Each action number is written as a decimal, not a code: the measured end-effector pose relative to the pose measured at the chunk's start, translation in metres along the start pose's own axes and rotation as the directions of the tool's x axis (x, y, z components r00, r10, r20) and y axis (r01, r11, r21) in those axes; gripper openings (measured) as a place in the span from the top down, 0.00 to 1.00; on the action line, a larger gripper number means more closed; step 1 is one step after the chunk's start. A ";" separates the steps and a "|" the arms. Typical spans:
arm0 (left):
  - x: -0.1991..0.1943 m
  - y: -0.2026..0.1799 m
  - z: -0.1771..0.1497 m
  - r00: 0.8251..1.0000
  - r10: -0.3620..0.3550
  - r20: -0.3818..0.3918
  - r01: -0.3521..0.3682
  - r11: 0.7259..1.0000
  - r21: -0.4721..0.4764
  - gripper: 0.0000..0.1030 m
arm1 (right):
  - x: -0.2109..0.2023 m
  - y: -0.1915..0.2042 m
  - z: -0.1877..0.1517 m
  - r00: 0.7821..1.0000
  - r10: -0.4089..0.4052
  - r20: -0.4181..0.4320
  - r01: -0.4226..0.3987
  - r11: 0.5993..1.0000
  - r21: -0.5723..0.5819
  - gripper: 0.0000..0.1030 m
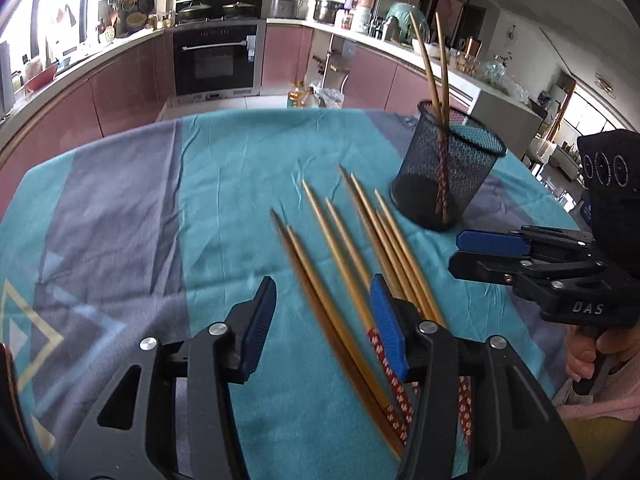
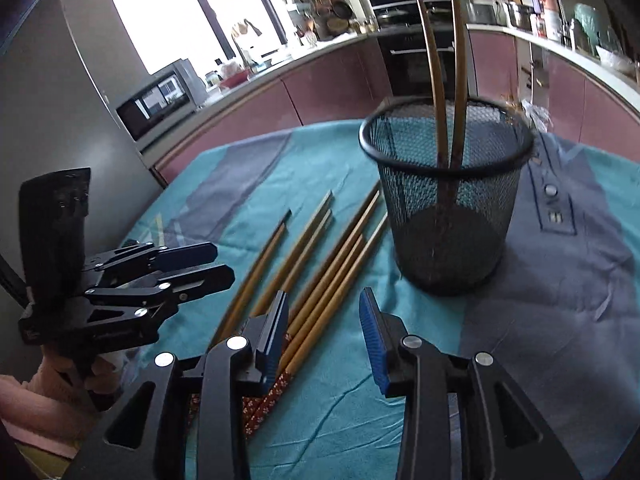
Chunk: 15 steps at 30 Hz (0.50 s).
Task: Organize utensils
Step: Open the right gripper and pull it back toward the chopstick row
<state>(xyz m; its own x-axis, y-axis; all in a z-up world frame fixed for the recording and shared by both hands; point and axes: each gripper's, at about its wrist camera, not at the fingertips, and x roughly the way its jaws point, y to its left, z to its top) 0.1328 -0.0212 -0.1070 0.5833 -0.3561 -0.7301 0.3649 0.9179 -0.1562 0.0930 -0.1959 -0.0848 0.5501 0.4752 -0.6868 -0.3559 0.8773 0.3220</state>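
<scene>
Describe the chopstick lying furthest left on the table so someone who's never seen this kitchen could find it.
Start at the table with the teal and grey cloth, where a black mesh cup stands holding two chopsticks. Beside the cup lies a fan of loose bamboo chopsticks with red patterned handles. The leftmost chopstick is the outer one of a darker brown pair, farthest from the cup.

Mesh cup (image 2: 448, 208) beside chopsticks (image 2: 320, 264); bare cloth (image 1: 120, 208) leftward

"DAS" in white letters on right gripper (image 1: 466, 250) body; nothing else legible.
</scene>
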 end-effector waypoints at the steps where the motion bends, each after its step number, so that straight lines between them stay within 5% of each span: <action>1: 0.001 -0.001 -0.004 1.000 0.003 -0.005 -0.003 1.000 0.002 0.53 | 0.003 0.000 0.000 1.000 -0.006 -0.006 0.006 1.000 0.001 0.66; 15: 0.003 -0.018 -0.007 0.998 0.056 -0.018 -0.056 0.998 0.014 0.53 | 0.023 0.013 -0.006 0.997 -0.068 -0.040 0.067 0.998 -0.014 0.66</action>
<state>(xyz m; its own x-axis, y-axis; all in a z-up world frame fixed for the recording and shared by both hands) 0.1230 -0.0373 -0.1110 0.5895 -0.3005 -0.7497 0.3417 0.9338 -0.1057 0.0961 -0.1739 -0.1005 0.5421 0.4117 -0.7326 -0.3284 0.9062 0.2663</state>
